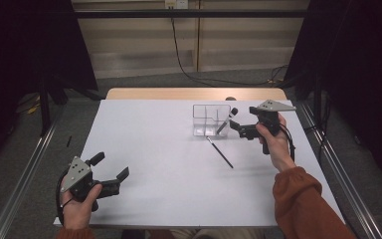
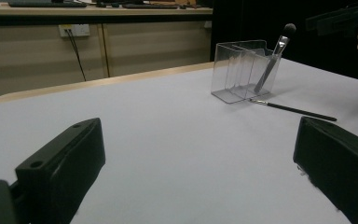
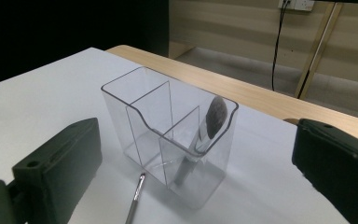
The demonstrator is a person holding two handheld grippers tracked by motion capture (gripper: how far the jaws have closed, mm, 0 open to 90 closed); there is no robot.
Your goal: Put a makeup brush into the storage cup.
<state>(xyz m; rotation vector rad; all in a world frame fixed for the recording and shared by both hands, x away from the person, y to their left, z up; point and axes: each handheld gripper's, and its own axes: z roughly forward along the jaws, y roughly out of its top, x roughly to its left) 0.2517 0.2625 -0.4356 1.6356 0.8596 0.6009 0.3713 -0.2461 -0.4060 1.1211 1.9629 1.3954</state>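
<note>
At the near left corner of the table [image 1: 144, 164], our left gripper [image 1: 110, 174] rests with its jaws spread wide and nothing between them, well apart from the work. Further right, the clear organizer [image 1: 210, 119] stands upright toward the far edge, with the big brush [image 1: 226, 121] leaning in its right-hand compartment, bristles up. The thin brush [image 1: 220, 152] lies flat on the table just in front of the organizer, its ferrule end nearly at the base. Rightmost, our right gripper [image 1: 235, 127] hovers beside the organizer with jaws fully parted and empty.

We judge the thin brush to be next. Its handle is slim and lies flat, so our jaws could close above it, or pinch one end and flick it away. Coming in low so near the organizer, we could also knock the light plastic and tip it, spilling the big brush out.
</note>
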